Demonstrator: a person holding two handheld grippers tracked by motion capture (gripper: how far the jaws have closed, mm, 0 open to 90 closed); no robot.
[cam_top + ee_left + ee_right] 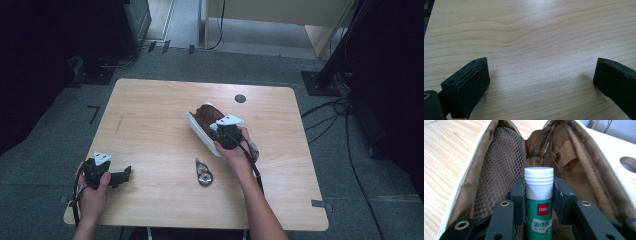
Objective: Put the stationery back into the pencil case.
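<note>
A white pencil case [200, 131] with a brown lining lies open in the middle of the wooden table [150, 110]. My right gripper [223, 131] hovers at its mouth, shut on a green glue stick [539, 212] with a white cap. In the right gripper view the stick points into the open pencil case [584, 165], between a brown mesh pocket [499, 175] and the tan lining. My left gripper [120, 176] rests near the table's front left corner. Its jaws stand wide apart over bare wood, and the left gripper [541, 82] holds nothing.
A small metallic object [203, 173] lies on the table just in front of the case. A dark round hole [240, 98] marks the table's far right part. Cables [345, 130] run over the grey floor to the right, and dark equipment stands at the back left.
</note>
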